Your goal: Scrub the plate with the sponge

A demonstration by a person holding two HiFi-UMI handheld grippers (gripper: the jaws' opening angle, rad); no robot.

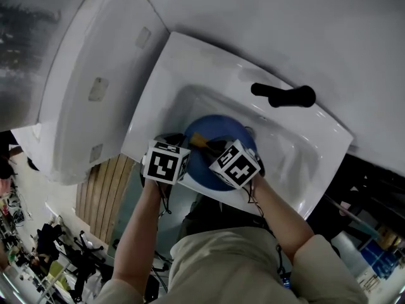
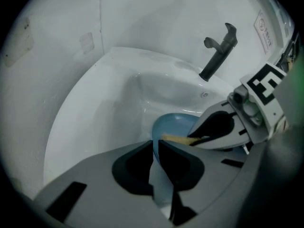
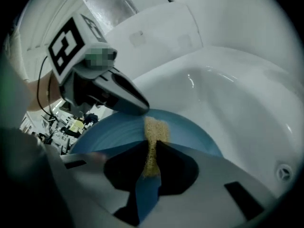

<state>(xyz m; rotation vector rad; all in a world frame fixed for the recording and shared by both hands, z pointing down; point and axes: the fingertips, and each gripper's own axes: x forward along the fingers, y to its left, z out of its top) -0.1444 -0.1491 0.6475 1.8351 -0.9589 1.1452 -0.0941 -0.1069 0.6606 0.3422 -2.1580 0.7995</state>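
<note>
A blue plate is held on edge over the white sink. My left gripper is shut on the plate's rim, which runs between its jaws. The plate's face fills the middle of the right gripper view. My right gripper is shut on a thin yellow sponge, which is pressed flat against that face. In the head view the sponge shows as a yellow strip between the two marker cubes. From the left gripper view, the sponge sticks out of the right gripper's jaws onto the plate.
A black faucet stands on the sink's far rim, also seen as the faucet in the left gripper view. A drain fitting sits in the basin. White walls surround the sink; a cluttered floor lies to the lower left.
</note>
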